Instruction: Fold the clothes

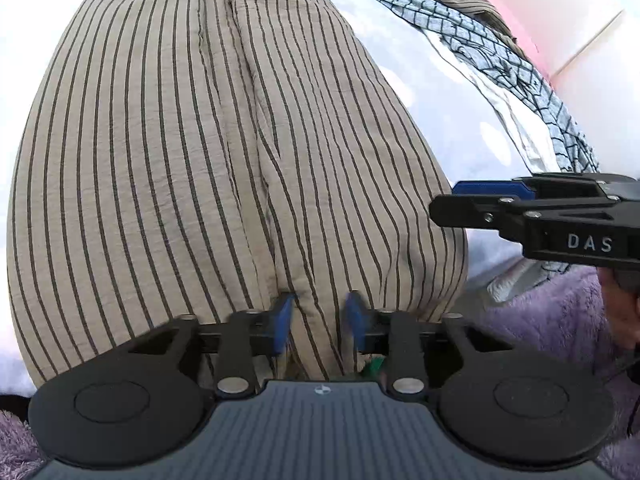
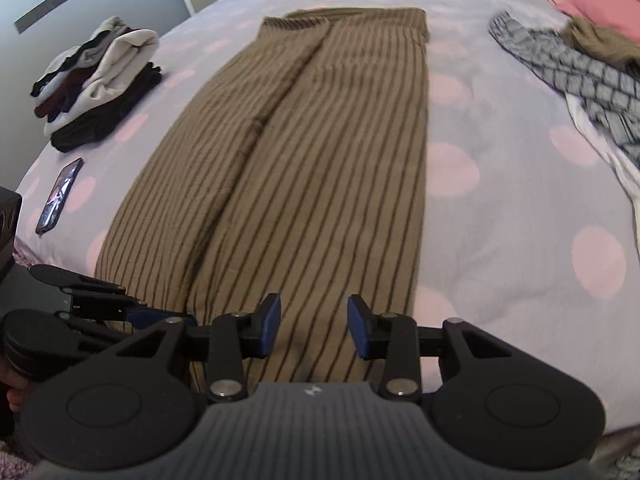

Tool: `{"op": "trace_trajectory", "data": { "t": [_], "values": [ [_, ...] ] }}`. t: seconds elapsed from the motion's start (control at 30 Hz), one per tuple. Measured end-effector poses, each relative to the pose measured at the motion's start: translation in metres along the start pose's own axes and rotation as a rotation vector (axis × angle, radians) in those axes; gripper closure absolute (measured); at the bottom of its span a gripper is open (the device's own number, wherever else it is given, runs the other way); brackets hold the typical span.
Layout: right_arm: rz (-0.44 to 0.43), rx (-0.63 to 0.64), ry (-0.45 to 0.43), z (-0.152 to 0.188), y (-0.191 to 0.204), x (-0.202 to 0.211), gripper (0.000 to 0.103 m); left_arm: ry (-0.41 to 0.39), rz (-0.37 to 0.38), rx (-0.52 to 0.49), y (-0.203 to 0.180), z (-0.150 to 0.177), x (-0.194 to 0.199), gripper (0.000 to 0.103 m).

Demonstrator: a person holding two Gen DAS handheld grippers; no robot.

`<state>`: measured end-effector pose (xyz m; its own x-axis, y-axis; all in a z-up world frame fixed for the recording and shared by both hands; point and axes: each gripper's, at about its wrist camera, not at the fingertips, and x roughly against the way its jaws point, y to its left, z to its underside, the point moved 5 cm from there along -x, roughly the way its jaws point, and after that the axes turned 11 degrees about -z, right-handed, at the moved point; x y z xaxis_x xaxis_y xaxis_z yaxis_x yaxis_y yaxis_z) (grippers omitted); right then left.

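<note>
Soft, light striped trousers are pinched at the hem by the left gripper; beside it, the right gripper hangs unclenched over the hem, the likely hold.

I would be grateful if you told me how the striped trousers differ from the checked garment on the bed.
The striped trousers are tan with dark lines, while the checked garment is grey-blue with a dark grid. The striped trousers lie spread flat and long down the middle, whereas the checked garment is crumpled in a heap at the right. Both rest on the spotted bedspread.
</note>
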<state>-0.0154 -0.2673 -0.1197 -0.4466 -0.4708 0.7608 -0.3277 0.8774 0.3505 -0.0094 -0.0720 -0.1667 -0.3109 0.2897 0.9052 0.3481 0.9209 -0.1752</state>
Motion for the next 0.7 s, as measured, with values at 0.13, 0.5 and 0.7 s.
{"op": "trace_trajectory", "data": {
  "t": [0.13,0.5,0.7],
  "values": [
    [0.019,0.011,-0.029,-0.01,-0.004,0.007,0.062,0.016,0.017,0.019,0.001,0.003,0.004,0.103],
    [0.133,0.297,0.065,-0.107,-0.013,-0.008,0.054,0.066,0.058,0.118,0.023,0.009,0.021,0.103],
    [0.127,0.375,0.085,-0.182,-0.03,-0.048,0.068,0.109,0.086,0.153,0.033,0.011,0.012,0.103]
  ]
}}
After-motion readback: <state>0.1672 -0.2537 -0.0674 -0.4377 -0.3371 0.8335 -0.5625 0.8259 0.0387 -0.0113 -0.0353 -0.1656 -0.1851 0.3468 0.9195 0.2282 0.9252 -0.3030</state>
